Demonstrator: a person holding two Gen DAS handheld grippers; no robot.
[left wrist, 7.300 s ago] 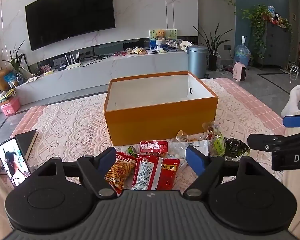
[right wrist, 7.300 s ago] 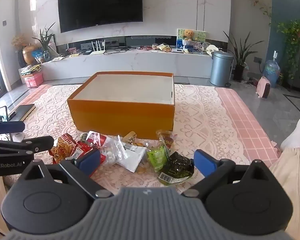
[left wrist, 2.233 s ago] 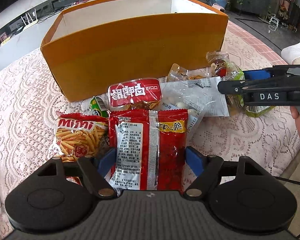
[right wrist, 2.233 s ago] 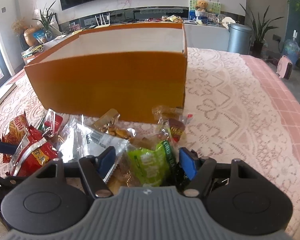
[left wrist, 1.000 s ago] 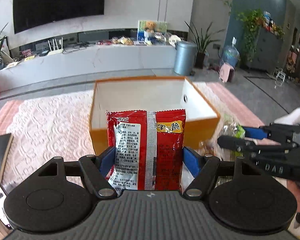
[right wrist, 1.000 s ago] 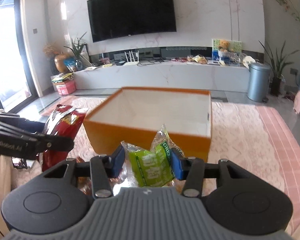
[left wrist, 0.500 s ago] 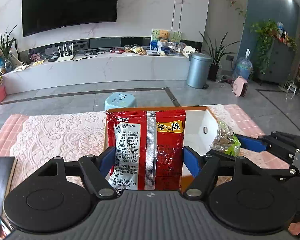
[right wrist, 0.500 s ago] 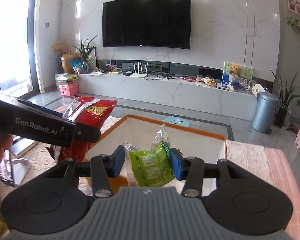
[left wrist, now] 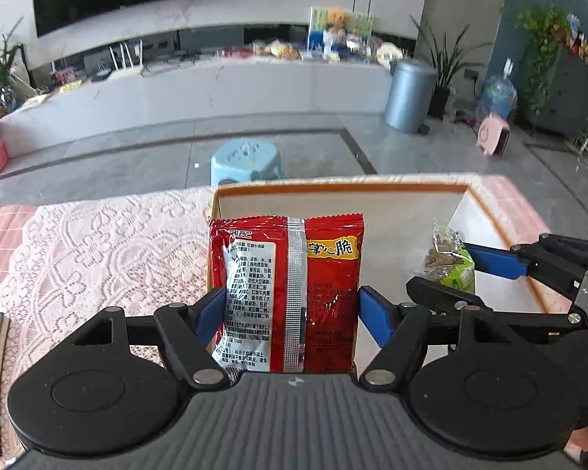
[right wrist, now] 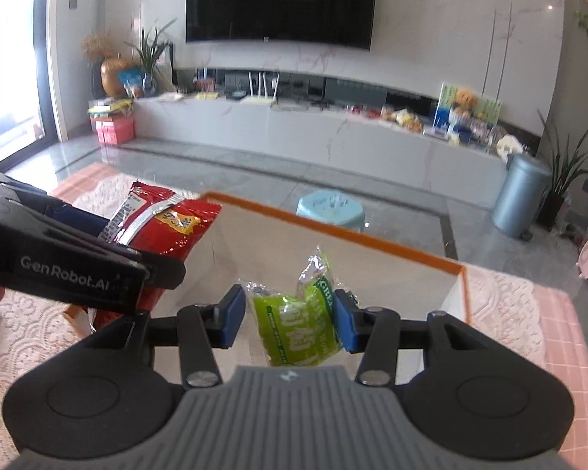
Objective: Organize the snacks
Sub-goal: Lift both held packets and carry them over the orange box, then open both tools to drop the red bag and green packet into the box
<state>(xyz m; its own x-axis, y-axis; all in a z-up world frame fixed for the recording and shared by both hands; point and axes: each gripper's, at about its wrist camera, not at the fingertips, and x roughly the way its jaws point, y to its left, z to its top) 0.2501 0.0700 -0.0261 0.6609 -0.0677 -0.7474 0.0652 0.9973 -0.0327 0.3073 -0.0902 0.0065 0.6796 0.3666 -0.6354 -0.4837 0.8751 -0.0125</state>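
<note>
red snack bag (left wrist: 286, 293): glossy crinkled foil-like plastic
green snack bag (right wrist: 298, 329): shiny thin plastic film
box (left wrist: 372, 188): matt orange cardboard, plain pale inside
tablecloth (left wrist: 98, 243): rough openwork lace cloth
left gripper (left wrist: 288, 317): matt black plastic, smooth blue pads

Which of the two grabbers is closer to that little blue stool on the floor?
Left, though only slightly. The left gripper sits almost straight before the blue stool; the right gripper is offset sideways of it.

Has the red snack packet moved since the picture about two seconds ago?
Yes. The red snack packet lay on the lace cloth before the orange box; now the left gripper holds it up over the box's left edge.
</note>
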